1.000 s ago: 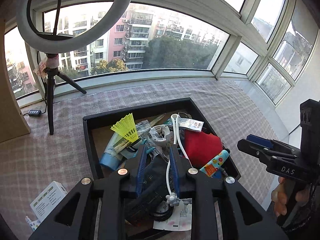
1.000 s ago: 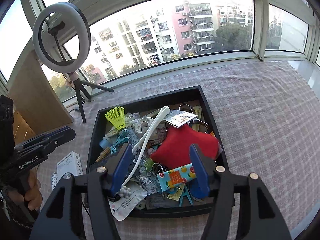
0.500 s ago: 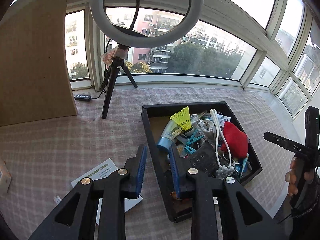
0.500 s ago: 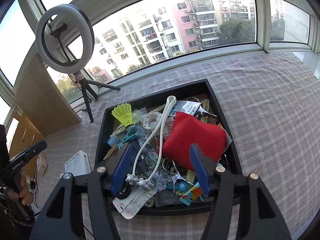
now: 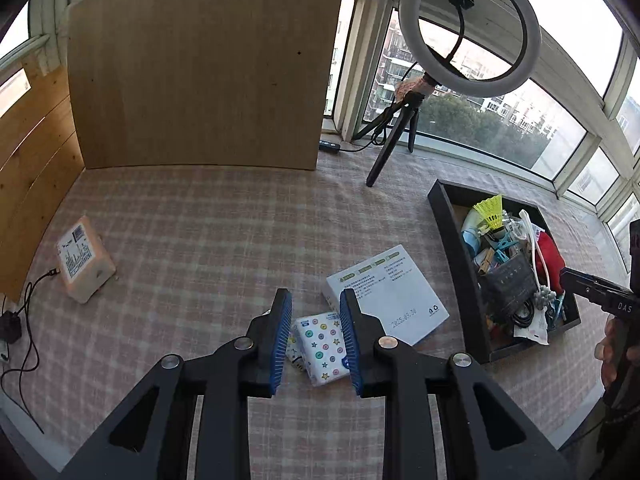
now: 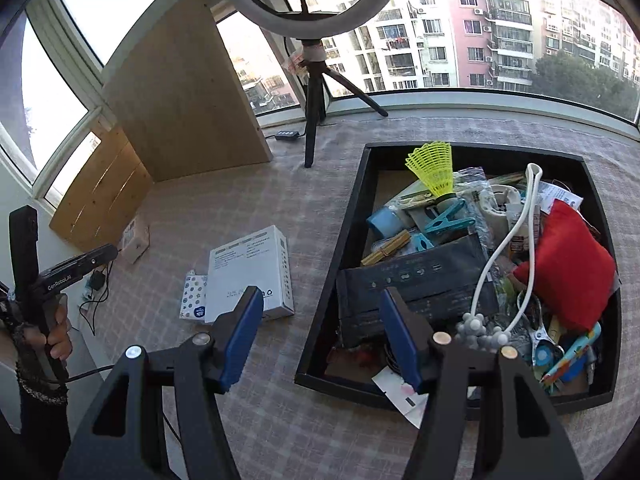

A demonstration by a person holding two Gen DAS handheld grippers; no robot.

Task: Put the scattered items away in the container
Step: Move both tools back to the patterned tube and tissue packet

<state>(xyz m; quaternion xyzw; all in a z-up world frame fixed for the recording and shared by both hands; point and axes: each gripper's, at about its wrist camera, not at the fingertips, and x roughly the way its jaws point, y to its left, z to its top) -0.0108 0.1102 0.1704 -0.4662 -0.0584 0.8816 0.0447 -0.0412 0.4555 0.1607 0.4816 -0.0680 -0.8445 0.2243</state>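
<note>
Left gripper (image 5: 316, 336), spread and empty, hangs over the small star-patterned white tissue pack (image 5: 322, 340) lying between its fingers beside a flat white cardboard box (image 5: 386, 294), while the right gripper (image 6: 320, 332), also spread, hovers at the near-left wall of the cluttered black rectangular tray (image 6: 320, 308).
</note>
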